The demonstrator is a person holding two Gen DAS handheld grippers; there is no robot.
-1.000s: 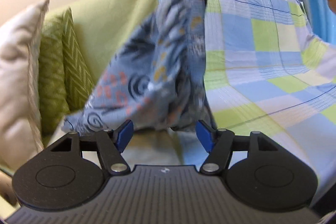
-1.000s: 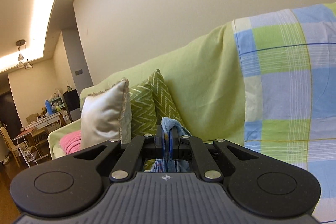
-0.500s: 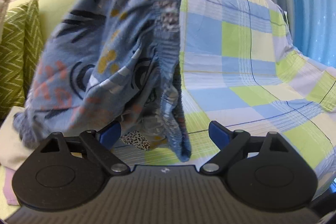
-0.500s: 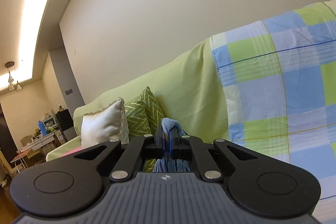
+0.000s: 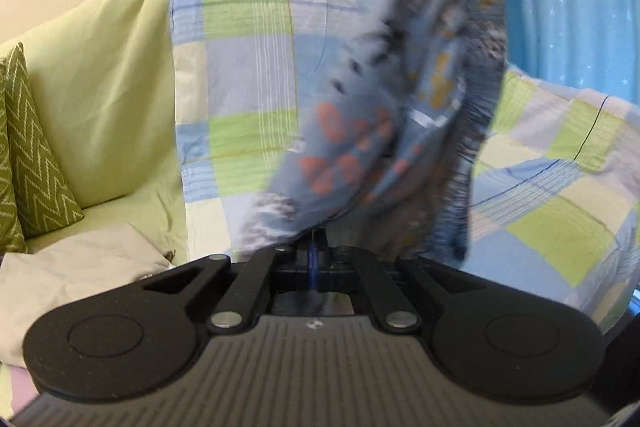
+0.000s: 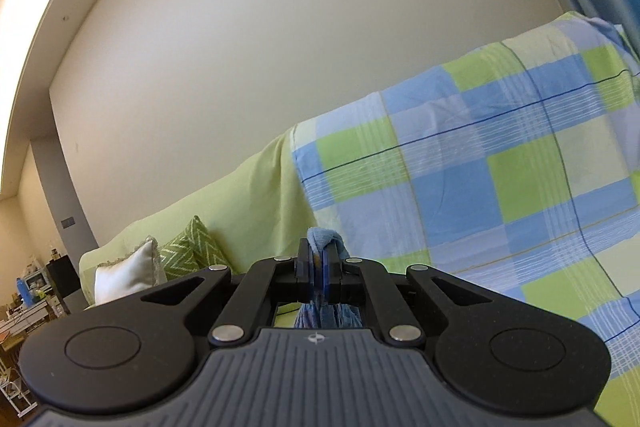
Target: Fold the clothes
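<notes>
The patterned garment is held aloft, pinched by the right tool and left tool; spreading over the sofa seems due next.

Left gripper and right gripper both clamped tight, raised

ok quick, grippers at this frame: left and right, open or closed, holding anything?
Left gripper: closed on the lower edge of the patterned blue garment.
Right gripper: closed, pinching a fold of that garment, which hangs below it.
</notes>
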